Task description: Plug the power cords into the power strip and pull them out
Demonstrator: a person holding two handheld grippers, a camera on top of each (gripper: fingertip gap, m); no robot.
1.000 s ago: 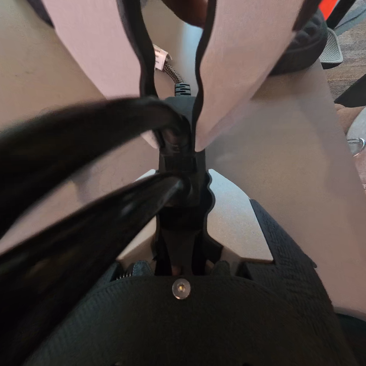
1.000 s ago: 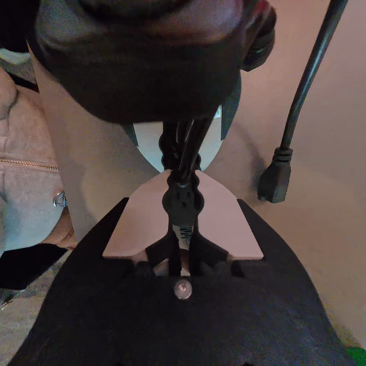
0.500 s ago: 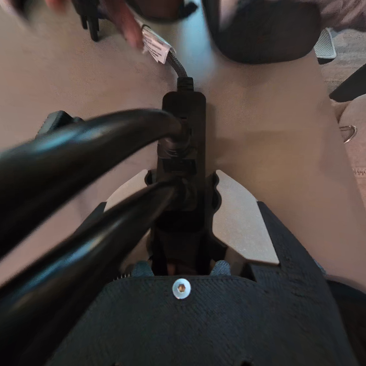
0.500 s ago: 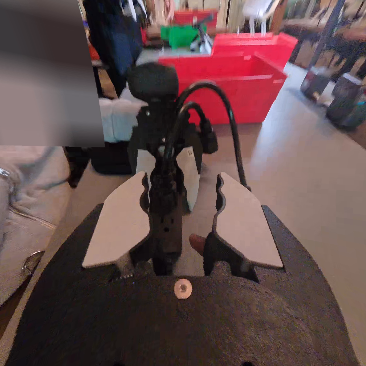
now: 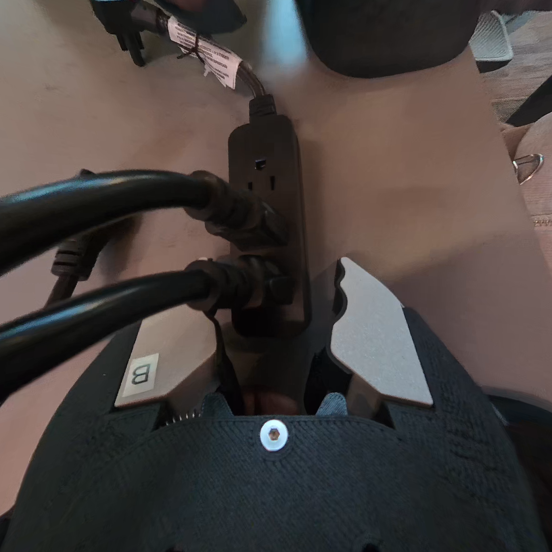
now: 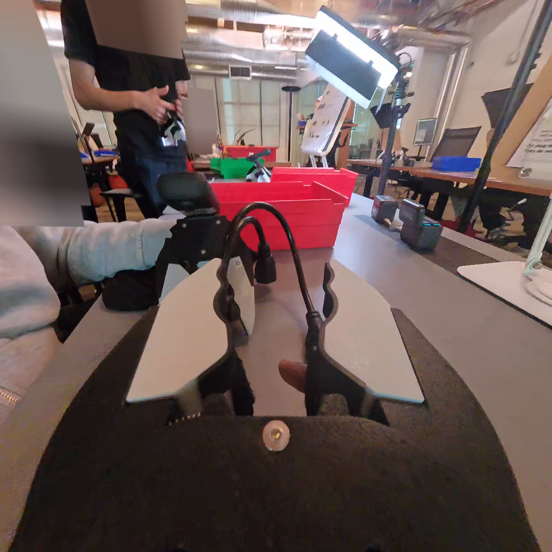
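In the left wrist view a black power strip (image 5: 268,209) lies on the tan table. Two black plugs (image 5: 248,221) (image 5: 248,286) sit in its outlets, and their thick cords (image 5: 104,194) run off to the left. The far outlet (image 5: 263,182) is empty. My left gripper (image 5: 277,292) is open, with the strip's near end between its fingers (image 5: 373,343). My right gripper (image 6: 274,286) is open and empty. A thin black cord (image 6: 286,248) arches up beside its right finger (image 6: 358,328). The left gripper's body (image 6: 197,239) shows just ahead. The strip is hidden in the right wrist view.
The strip's own cord with a white tag (image 5: 209,56) runs to the far left. A loose cord connector (image 5: 71,260) lies at the left. Red bins (image 6: 283,215), small grey boxes (image 6: 418,227), a white lamp base (image 6: 507,283) and a standing person (image 6: 134,134) are beyond. The grippers' ends are close to 15 cm from one another.
My left gripper has opened and let go of the power strip. My right gripper opened, let go of the strip's other end, and tilted up towards the room.
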